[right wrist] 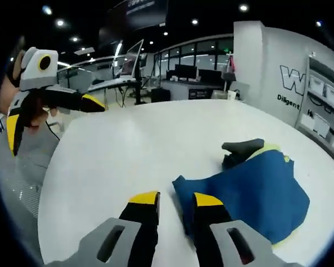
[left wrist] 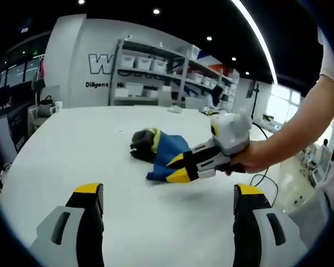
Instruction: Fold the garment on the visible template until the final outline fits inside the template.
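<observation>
Garment: we see the blue garment [right wrist: 256,194] lying bunched on the white table [right wrist: 133,156], with a yellow trim and a dark part at its far end; in the left gripper view it sits mid-table [left wrist: 164,153].
Template: we cannot make out any outline on the table.
Right gripper [right wrist: 175,201]: its jaws are narrow, with a small gap, at the garment's near edge; nothing is between them. In the left gripper view it reaches in from the right, yellow tips slightly apart at the blue cloth [left wrist: 181,168].
Left gripper [left wrist: 168,196]: jaws wide apart and empty, well short of the garment.
Step in hand: we judge it to be taking the near edge. We should pinch one layer only, low to the table, then spread the cloth flat before folding.
Room: shelves with bins [left wrist: 156,75], a white wall with lettering, ceiling lights, desks with monitors [right wrist: 186,72].
</observation>
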A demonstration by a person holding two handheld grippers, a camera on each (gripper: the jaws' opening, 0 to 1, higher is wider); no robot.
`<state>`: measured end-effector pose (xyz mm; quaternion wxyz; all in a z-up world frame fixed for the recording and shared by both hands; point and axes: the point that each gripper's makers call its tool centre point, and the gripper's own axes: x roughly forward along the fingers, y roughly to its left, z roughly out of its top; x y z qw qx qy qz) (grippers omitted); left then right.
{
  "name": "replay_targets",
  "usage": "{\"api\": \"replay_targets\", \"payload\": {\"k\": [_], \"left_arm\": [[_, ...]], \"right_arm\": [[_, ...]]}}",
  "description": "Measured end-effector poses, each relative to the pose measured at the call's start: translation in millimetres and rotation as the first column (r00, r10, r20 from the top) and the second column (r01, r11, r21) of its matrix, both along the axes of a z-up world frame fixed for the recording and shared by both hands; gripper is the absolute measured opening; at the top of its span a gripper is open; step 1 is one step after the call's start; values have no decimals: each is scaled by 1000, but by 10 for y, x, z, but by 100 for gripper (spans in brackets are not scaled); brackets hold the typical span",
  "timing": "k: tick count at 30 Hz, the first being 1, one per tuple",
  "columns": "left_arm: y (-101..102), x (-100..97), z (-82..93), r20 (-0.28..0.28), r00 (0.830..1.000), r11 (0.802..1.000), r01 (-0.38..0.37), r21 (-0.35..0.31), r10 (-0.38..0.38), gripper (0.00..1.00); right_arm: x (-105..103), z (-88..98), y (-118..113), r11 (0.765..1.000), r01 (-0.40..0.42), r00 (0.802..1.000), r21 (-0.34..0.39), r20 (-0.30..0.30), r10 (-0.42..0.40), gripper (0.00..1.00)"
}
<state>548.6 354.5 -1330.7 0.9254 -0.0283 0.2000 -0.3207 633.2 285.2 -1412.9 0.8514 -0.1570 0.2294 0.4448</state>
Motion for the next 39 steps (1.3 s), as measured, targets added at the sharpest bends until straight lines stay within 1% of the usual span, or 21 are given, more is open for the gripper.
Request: {"api": "replay_targets", "payload": {"k": [2, 3, 4, 10, 12, 15, 16, 22, 24, 25, 26, 27, 28, 29, 31, 32, 34, 36, 37, 39], "left_arm": [[0, -7, -9, -3, 1000, 1000, -2, 0, 2, 95], [-6, -15, -13, -4, 1000, 1000, -2, 0, 2, 95], [-8, -19, -15, -5, 1000, 1000, -2, 0, 2, 95], [-23, -32, -33, -10, 1000, 1000, -6, -2, 6, 95], [-23, -33, -35, -12, 1000, 1000, -9, -3, 9, 94], [-21, -28, -30, -11, 1000, 1000, -13, -5, 12, 94], [-17, -26, -31, -11, 1000, 1000, -14, -5, 14, 94], [0, -26, -49, -15, 1000, 1000, -15, -2, 15, 94], [-4, -26, -44, -14, 1000, 1000, -14, -4, 14, 94], [-10, -27, -42, -14, 1000, 1000, -12, -5, 12, 94], [-15, -27, -40, -13, 1000, 1000, -10, -5, 10, 94], [-24, -27, -41, -12, 1000, 1000, -6, -5, 6, 94], [-27, -27, -42, -12, 1000, 1000, -5, -4, 5, 94], [-33, -22, -41, -12, 1000, 1000, -3, -4, 3, 94], [-38, -14, -37, -12, 1000, 1000, -1, -6, 1, 94], [-44, -8, -30, -10, 1000, 1000, 1, -8, -1, 94], [-57, -1, -25, -8, 1000, 1000, 6, -10, -6, 94], [-69, 0, -34, -11, 1000, 1000, 11, -7, -11, 94], [-71, 2, -44, -12, 1000, 1000, 14, -6, -14, 94], [-82, 6, -56, -15, 1000, 1000, 20, -4, -20, 94]], "right_arm": [[30, -34, 2, 999, -14, 1000, -39, 21, 15, 17], [40, -63, 15, 999, -14, 1000, -44, 11, 14, 16], [52, -70, 21, 999, -14, 1000, -47, 14, 14, 16], [167, -113, -3, 994, -15, 998, -112, 53, 21, 11], [189, -138, -13, 993, -12, 999, -115, 48, 18, 9], [197, -153, -40, 992, -11, 999, -124, 43, 16, 1], [201, -149, -45, 992, -8, 999, -127, 47, 14, 0], [208, -108, -116, 992, 3, 999, -124, 54, 4, 0], [227, -58, -151, 994, 21, 998, -109, 61, -15, 0], [255, 11, -177, 996, 50, 997, -76, 62, -45, 0], [268, 68, -199, 996, 67, 996, -52, 61, -63, 0], [299, 157, -253, 995, 90, 993, -31, 77, -87, 0], [306, 210, -293, 994, 106, 992, -15, 75, -104, 0], [311, 258, -331, 993, 115, 991, 0, 73, -115, 0], [321, 350, -415, 993, 116, 989, 6, 96, -116, 0], [329, 425, -490, 991, 129, 986, 19, 105, -131, 0], [383, 561, -650, 981, 182, 975, 67, 114, -189, 0], [425, 666, -820, 971, 221, 964, 87, 129, -231, 0], [442, 712, -885, 964, 243, 959, 110, 125, -256, 0], [491, 807, -1079, 943, 299, 941, 148, 121, -317, 0]]}}
